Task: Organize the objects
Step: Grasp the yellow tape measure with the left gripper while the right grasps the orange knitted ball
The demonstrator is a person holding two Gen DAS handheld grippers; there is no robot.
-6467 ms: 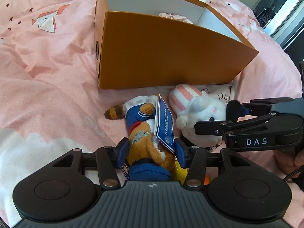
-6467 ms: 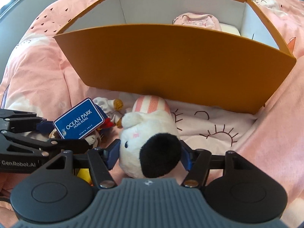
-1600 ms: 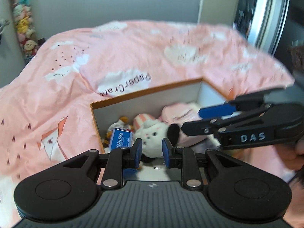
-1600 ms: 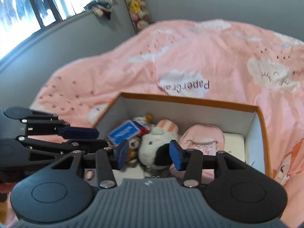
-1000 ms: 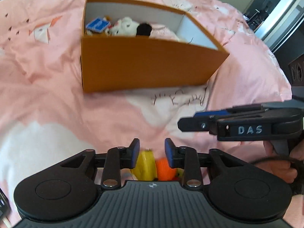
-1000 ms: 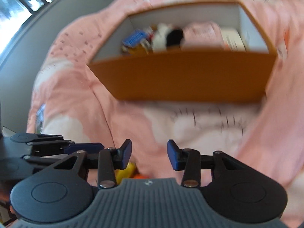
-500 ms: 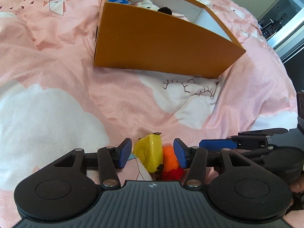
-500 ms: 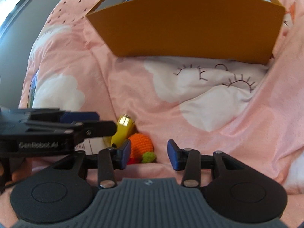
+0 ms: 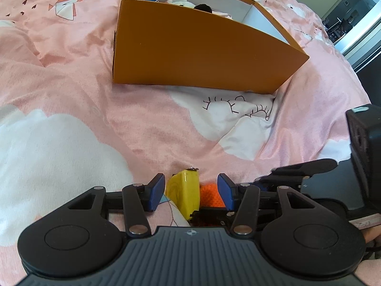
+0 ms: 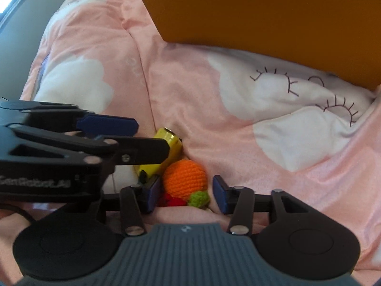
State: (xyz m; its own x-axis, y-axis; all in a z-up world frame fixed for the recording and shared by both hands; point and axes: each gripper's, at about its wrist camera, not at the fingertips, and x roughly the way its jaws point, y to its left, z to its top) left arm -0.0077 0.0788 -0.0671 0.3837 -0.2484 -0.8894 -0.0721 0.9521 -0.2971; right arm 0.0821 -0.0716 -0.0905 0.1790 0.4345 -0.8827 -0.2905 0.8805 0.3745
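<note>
Crocheted orange (image 10: 185, 178) is lying on the bedspread (image 10: 238, 131) touching the yellow tube (image 10: 166, 147); I am straddling it, right gripper (image 10: 184, 194) part-open and empty; soft, light, squashy, likely best pinched across its round middle.

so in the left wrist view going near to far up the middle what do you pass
yellow toy between the open jaws → bare pink bedding with the white cloud face → orange box → plush toys inside it
</note>
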